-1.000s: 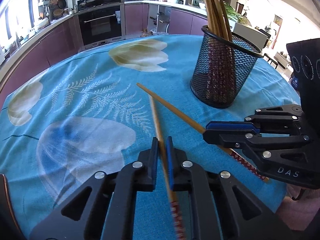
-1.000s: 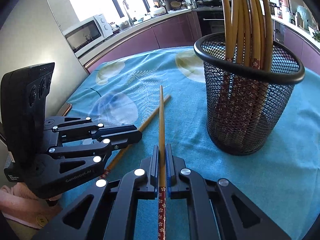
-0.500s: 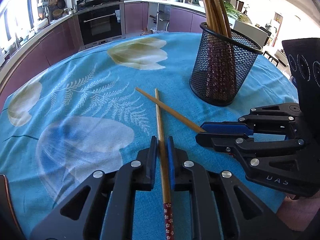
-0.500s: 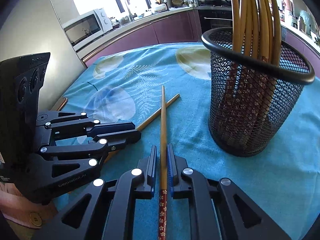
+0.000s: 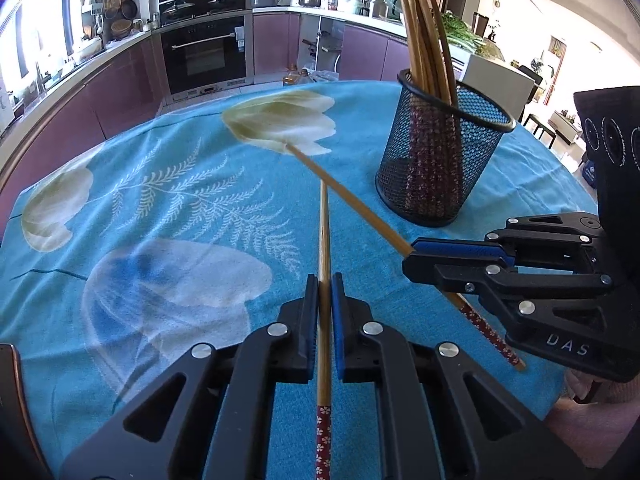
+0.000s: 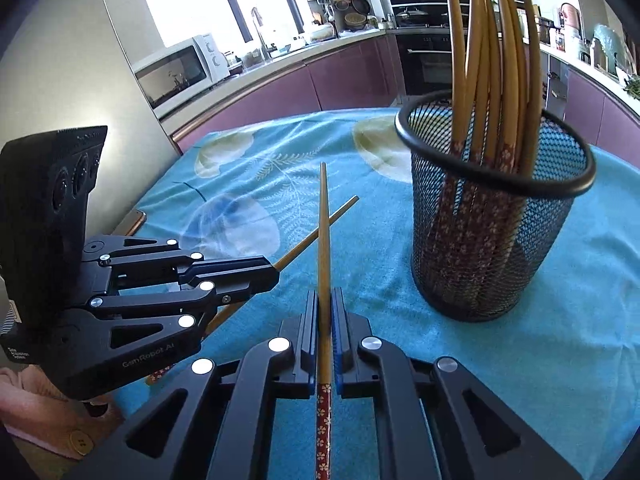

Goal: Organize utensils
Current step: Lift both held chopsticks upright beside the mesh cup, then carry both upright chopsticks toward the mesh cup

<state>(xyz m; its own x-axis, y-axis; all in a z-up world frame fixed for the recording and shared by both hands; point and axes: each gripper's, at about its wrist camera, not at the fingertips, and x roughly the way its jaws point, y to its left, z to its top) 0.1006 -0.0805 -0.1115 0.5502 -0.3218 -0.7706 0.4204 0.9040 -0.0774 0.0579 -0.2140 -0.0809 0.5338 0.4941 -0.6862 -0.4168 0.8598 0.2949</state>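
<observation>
Both grippers, left gripper (image 5: pixel 325 292) and right gripper (image 6: pixel 325 308), are each clamping a chopstick pointing forward, the mesh holder (image 6: pixel 494 236) sitting nearer the right one.

Two tan bamboo chopsticks with red floral-patterned ends, one (image 5: pixel 324 240) in my left gripper (image 5: pixel 324 292), one (image 6: pixel 324 240) in my right gripper (image 6: pixel 325 308), cross beside the upright black wire-mesh cup (image 6: pixel 488 240) of matching chopsticks (image 6: pixel 496 60).
</observation>
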